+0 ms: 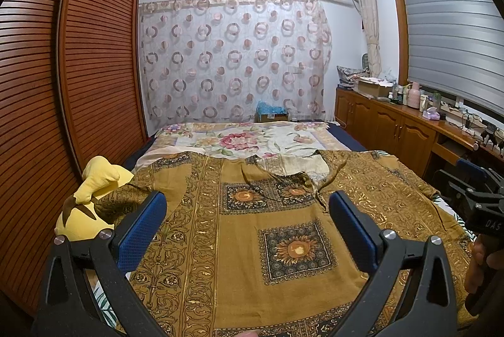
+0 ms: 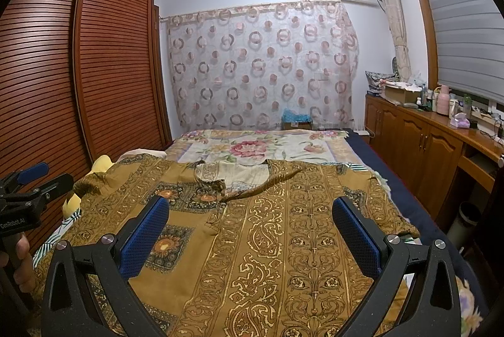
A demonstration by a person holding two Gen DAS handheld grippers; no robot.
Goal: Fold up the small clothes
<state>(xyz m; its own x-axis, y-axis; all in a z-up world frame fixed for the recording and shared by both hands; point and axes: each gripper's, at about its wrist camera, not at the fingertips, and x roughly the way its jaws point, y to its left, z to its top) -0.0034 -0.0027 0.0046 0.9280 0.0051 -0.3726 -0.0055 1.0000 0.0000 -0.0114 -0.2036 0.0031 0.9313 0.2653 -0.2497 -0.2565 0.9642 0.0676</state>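
Note:
A mustard-gold patterned garment (image 1: 252, 230) with sunflower squares and scroll borders lies spread flat on the bed, neckline toward the far end; it also shows in the right wrist view (image 2: 267, 236). My left gripper (image 1: 247, 230) hovers open and empty over its left half, blue pads wide apart. My right gripper (image 2: 250, 233) hovers open and empty over its right half. Each gripper shows at the edge of the other's view: the right gripper (image 1: 478, 189) and the left gripper (image 2: 28, 182).
A yellow plush toy (image 1: 91, 201) lies at the garment's left edge by the louvred wardrobe (image 1: 63, 104). A floral bedspread (image 1: 245, 138) covers the far bed. A wooden cabinet (image 2: 425, 141) with clutter runs along the right wall.

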